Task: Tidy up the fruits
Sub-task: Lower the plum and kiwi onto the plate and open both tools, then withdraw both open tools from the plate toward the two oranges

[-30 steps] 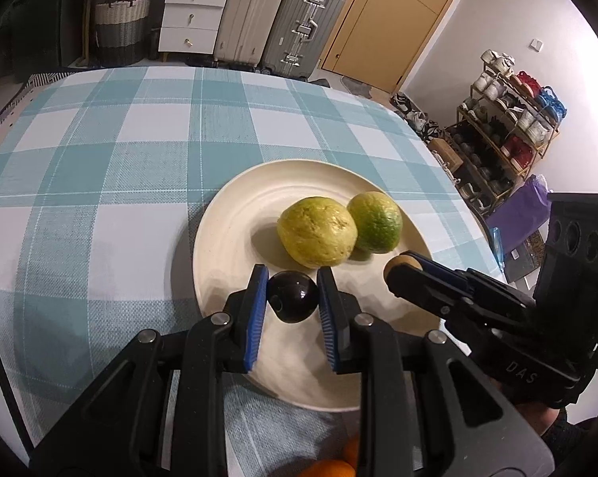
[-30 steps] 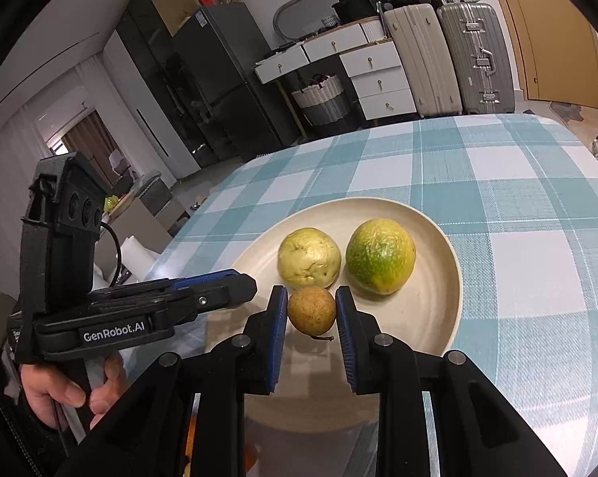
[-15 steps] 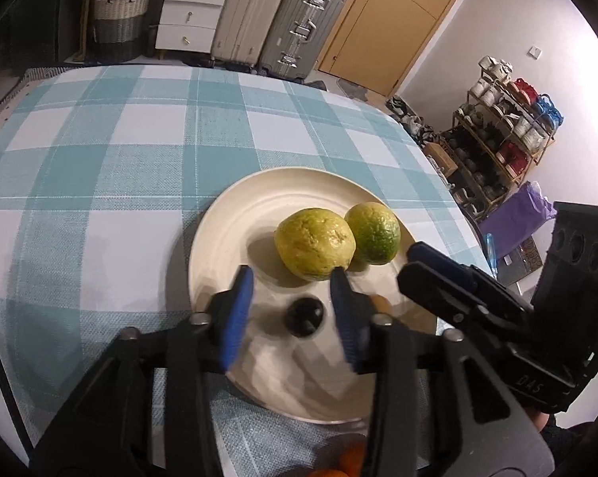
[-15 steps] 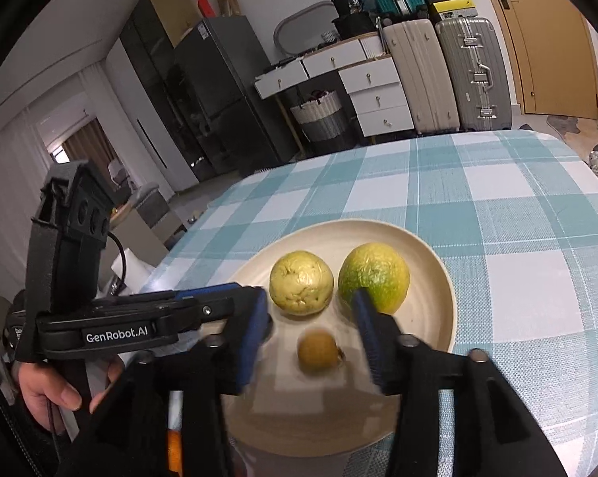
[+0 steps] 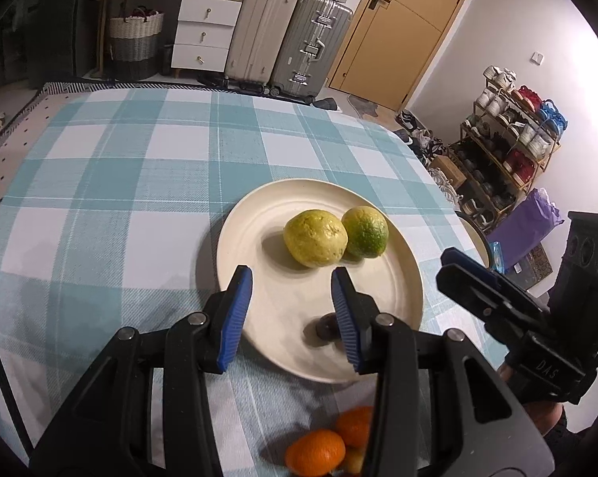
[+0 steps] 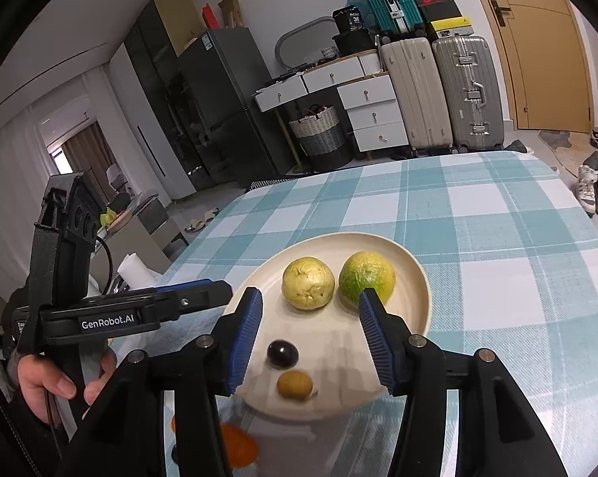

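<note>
Indoor light, moderate and even, from overhead: my plate (image 5: 235, 238) reads bright cream while the cabinets at the back of both views sit dim, and soft shadows fall left of the fruit and under my claws onto the cloth (image 5: 100, 183). Fisheye bending throughout, with door (image 6: 537, 59) and suitcases (image 5: 291, 39) bowed and black vignette filling every corner. Focus sharp mid-frame; the orange fruit (image 6: 239, 445) at the lower edge of my right view is smeared, and the dark fruit (image 5: 326, 326) behind my left pad is blurred.
</note>
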`<action>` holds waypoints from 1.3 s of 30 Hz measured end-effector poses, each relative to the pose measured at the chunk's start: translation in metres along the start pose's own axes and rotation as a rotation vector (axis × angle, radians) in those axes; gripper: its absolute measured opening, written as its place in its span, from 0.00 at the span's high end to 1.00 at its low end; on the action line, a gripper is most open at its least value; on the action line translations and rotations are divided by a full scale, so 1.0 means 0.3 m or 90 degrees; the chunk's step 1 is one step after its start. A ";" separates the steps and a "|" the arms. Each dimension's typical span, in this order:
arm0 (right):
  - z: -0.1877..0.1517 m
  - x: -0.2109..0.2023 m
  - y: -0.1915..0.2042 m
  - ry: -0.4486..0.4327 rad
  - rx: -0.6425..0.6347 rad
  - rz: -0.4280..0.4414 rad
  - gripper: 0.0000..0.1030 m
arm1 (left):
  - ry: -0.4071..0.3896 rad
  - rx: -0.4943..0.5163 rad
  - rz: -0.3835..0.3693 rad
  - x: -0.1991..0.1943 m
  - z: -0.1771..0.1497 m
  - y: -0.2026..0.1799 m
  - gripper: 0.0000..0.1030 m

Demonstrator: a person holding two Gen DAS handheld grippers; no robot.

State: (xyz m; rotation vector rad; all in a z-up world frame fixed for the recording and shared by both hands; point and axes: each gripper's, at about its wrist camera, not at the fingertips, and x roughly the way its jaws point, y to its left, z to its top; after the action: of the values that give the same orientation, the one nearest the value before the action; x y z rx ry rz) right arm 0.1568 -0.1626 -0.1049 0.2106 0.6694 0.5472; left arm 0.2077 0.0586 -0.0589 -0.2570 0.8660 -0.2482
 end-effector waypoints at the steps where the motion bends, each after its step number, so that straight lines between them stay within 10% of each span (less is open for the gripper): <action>1: -0.003 -0.012 0.003 -0.002 0.001 -0.002 0.48 | 0.000 0.000 0.000 -0.010 -0.007 -0.002 0.64; 19: -0.053 -0.204 0.078 -0.033 -0.013 0.008 0.47 | -0.030 0.023 0.026 -0.219 -0.158 -0.068 0.63; 24: -0.085 -0.240 0.105 -0.038 -0.020 0.000 0.25 | -0.034 0.019 0.024 -0.257 -0.193 -0.067 0.51; 39: -0.186 -0.286 0.151 -0.025 -0.032 -0.013 0.12 | 0.005 0.022 0.016 -0.222 -0.358 -0.070 0.21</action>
State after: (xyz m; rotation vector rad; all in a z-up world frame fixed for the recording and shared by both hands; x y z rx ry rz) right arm 0.0467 -0.1705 -0.0861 0.1677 0.6187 0.5389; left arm 0.0807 0.0470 -0.0713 -0.2131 0.8711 -0.2404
